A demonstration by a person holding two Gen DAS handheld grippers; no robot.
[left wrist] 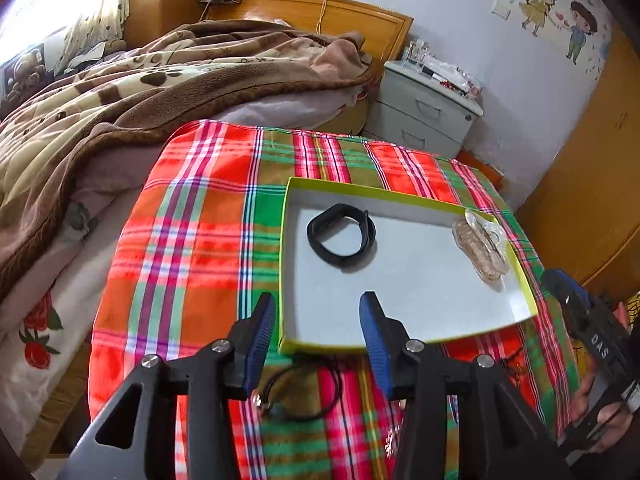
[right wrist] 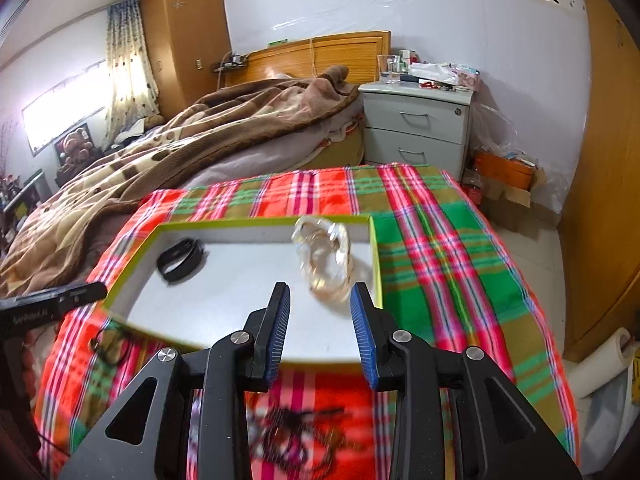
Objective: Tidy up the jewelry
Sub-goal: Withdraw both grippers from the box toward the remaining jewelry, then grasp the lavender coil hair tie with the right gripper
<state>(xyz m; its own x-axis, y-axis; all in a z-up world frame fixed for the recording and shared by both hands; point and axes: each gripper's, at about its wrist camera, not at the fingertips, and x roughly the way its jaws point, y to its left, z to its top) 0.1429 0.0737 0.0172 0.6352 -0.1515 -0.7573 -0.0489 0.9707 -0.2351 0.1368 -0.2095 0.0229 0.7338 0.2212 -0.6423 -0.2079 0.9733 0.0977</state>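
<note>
Both claws stand open with nothing between their blue pads. In the left wrist view the left gripper (left wrist: 318,306) fills the bottom centre of the frame, its fingertips hanging over the near left corner of the shallow tray (left wrist: 404,344), a white-floored box lid with a yellow-green rim. Above and slightly right of those tips, in the middle of the frame, a black band (left wrist: 341,240) lies coiled on the tray floor, well clear of the pads. Farther right, against the tray's right wall, sits a clear plastic bag of beaded jewelry (left wrist: 482,250). Below the tray's near rim, between the left claw's arms, a thin black cord bracelet (left wrist: 298,394) lies on the plaid cloth (left wrist: 192,220). At the right edge of that frame the right gripper (left wrist: 588,328) shows from the side.

In the right wrist view the right gripper (right wrist: 320,300) sits at bottom centre over the tray's near edge. The clear bag lies just above its tips, close to the right pad, blurred. The black band rests in the left middle of the frame, near the tray's far left corner. At lower centre, between the right claw's arms, a dark beaded piece (right wrist: 296,436) lies on the cloth, too blurred to make out.
</note>
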